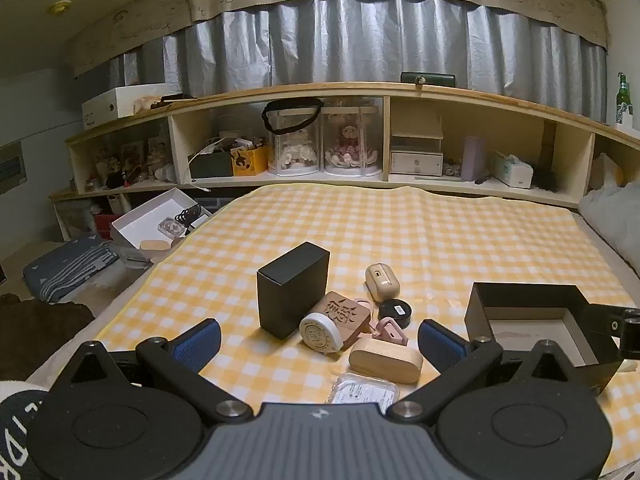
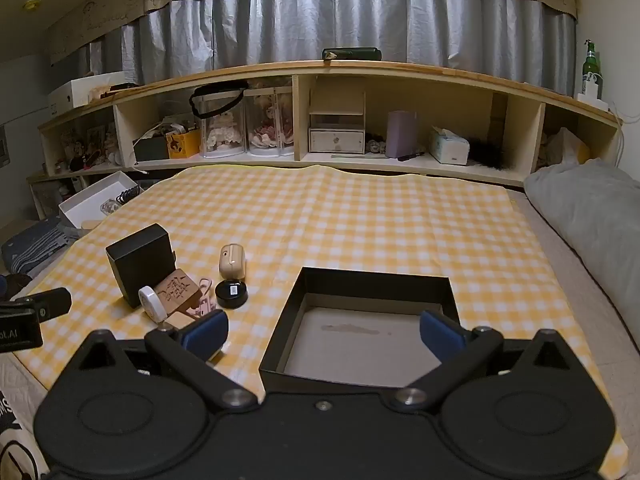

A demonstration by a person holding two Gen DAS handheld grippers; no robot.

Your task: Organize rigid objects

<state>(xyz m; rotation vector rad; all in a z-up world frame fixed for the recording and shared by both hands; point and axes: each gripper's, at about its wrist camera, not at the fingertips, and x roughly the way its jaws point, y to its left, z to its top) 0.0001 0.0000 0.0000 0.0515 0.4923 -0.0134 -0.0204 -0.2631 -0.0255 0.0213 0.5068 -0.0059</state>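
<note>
- A yellow checked cloth [image 2: 360, 216] covered the bed, and all the small things sat on it.
- A long wooden shelf [image 2: 320, 70] ran along the back, at 12 o'clock.
- A black tray [image 2: 376, 280] lay open and empty at the cloth's 5 o'clock side.
- The right gripper [image 2: 322, 334] hung over the tray with its jaws wide and nothing between them.
- The left gripper [image 1: 320, 340] hung over the pile of small things, jaws wide too, holding nothing.
- A black box [image 1: 292, 288] stood upright at 9 o'clock of the pile.
- A wooden case [image 1: 386, 360] lay at 6 o'clock of the pile, nearest the left gripper.
- A carved wooden block [image 1: 346, 314] leaned just beside the box.
- A white tape roll [image 1: 320, 334] touched the block's front.
- A beige case [image 1: 382, 282] sat at 12 o'clock of the pile.
- A round black tin [image 1: 395, 312] lay just below the beige case.
- A pink clip [image 1: 390, 332] lay between the tin and the wooden case.
- A clear packet [image 1: 366, 390] lay at 6 o'clock, close under the wooden case.
</note>
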